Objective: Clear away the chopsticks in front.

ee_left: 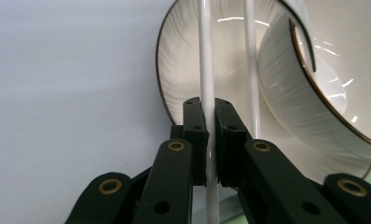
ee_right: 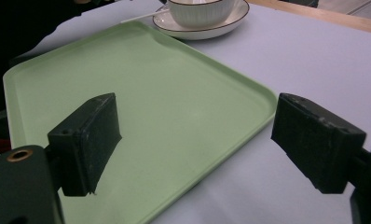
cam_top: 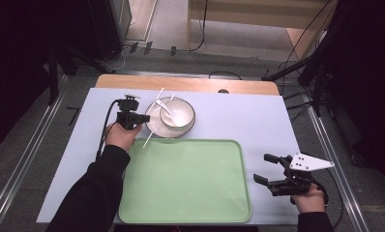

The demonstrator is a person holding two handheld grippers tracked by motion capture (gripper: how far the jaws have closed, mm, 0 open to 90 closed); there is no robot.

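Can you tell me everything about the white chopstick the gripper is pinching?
The chopstick is long, thin, round and plain white, smooth and glossy like plastic or ceramic. The left gripper is shut on it, its black pads pressing from both sides. The chopstick lies slanted across the left side of the white plate, past its dark rim, with one end reaching over the table toward the green tray. A second chopstick runs beside it, nearer the bowl. Whether the two touch, I cannot tell.

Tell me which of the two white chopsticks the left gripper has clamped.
The left gripper is shut on the chopstick nearer the plate's outer rim; the other chopstick lies free beside it, closer to the bowl.
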